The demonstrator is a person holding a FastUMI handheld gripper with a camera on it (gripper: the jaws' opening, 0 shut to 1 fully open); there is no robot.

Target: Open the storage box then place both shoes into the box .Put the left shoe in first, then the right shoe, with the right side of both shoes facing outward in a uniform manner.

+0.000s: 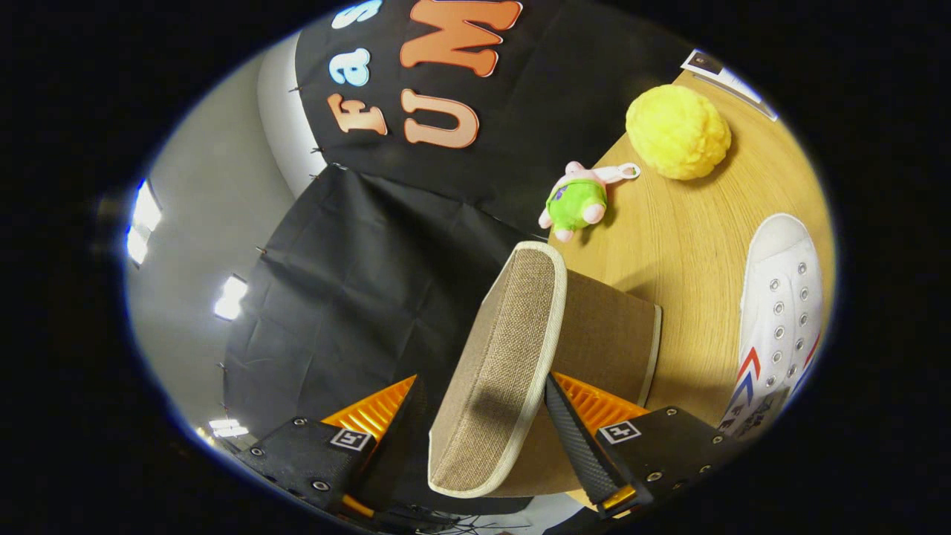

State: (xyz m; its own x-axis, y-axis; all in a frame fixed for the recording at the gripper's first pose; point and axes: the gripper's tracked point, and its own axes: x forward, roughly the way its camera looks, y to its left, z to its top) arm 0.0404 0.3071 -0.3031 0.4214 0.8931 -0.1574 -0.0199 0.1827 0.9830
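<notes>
Gripper (479, 416) closed partway on the lid (494, 371) of the storage box (605, 338), jaws narrowed to the thickness of the lid panel and no wider. Right finger (576, 438) pressed flat against the lid's pale trimmed edge; left finger (397, 438) against the lid's far face, contact there partly hidden, so probably touching but hard to confirm. Lid a woven tan fabric panel with cream piping, standing nearly on edge between the fingers, tilted, raised off the box. Box itself brown fabric with a pale rim, just behind the lid and ahead of the right finger, sitting on the wooden table (691, 245). Inside of the box hidden by the lid. White lace-up shoe (780, 312) with red and blue stripes on its side, lying on the table just beside the box, outward of the right finger, apart from it and from the box. Which shoe of the pair, cannot tell. Small plush toy (576, 202), pink with a green body and a loop strap, on the table beyond the box near the table edge. Fluffy yellow ball (677, 131) further beyond, well apart from the box. Black cloth wall (356, 282) behind the lid and left finger, grey ceiling with bright lights (230, 297) off to that side.
</notes>
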